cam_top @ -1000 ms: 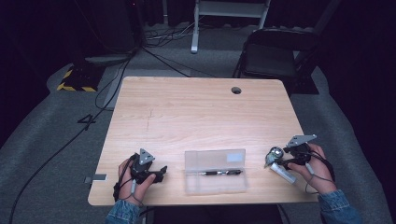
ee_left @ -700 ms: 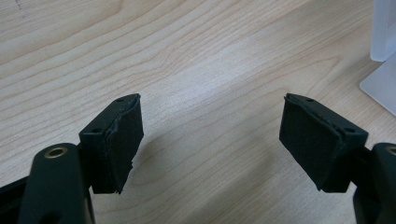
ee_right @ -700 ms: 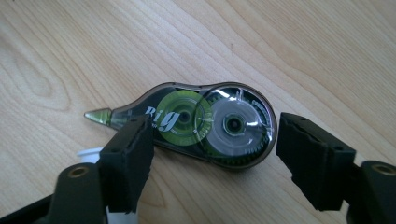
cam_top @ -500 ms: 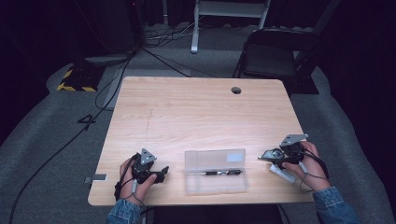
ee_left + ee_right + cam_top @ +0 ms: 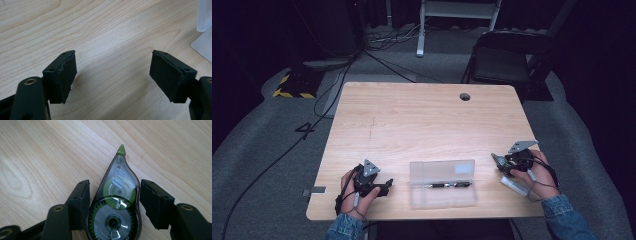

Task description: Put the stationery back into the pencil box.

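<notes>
Correction tape roller (image 5: 116,202) flat on table (image 5: 422,120), right of clear pencil case (image 5: 442,183), between the jaws of the right gripper (image 5: 113,202). Jaws have just been closing; left pad looks about touching, right pad a sliver off, so no firm grip yet. Left gripper (image 5: 112,72) left of case, jaws wide apart, empty. Advice: centre pads on the wide body, squeeze evenly, lift straight so the green tip (image 5: 121,150) doesn't drag.
</notes>
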`<action>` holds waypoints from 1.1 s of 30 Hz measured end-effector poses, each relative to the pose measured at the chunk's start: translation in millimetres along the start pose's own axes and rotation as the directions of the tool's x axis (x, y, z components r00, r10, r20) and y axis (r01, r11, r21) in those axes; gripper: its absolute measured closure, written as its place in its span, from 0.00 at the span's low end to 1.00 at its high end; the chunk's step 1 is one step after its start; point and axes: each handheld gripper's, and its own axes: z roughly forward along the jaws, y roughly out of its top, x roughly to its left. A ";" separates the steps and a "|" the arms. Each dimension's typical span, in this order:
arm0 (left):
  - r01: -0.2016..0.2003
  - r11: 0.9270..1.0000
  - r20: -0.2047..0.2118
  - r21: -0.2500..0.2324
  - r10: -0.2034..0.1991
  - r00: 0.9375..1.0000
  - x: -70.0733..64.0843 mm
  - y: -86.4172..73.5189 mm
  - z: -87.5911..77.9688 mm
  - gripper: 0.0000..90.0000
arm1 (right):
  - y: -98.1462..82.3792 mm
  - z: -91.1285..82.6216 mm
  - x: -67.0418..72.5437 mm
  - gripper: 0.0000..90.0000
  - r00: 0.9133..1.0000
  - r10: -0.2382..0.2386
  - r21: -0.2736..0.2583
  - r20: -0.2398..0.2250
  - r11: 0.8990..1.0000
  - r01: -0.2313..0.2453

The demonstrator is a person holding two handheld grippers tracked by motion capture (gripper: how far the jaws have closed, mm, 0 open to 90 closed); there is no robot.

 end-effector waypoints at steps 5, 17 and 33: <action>0.007 1.000 0.001 0.001 -0.007 1.000 -0.4 -0.6 -0.1 0.25 | -0.4 0.2 -0.9 0.55 1.000 0.018 -0.006 -0.012 1.000 -0.018; -0.001 1.000 -0.017 0.013 0.001 1.000 2.7 -1.8 1.6 0.25 | -0.8 1.9 -2.7 0.55 0.998 0.059 -0.016 -0.034 0.998 -0.059; 0.041 0.999 -0.048 0.005 -0.040 0.998 21.8 -8.8 -1.4 0.20 | 1.5 2.1 -4.2 0.57 0.994 0.103 -0.017 -0.024 0.994 -0.104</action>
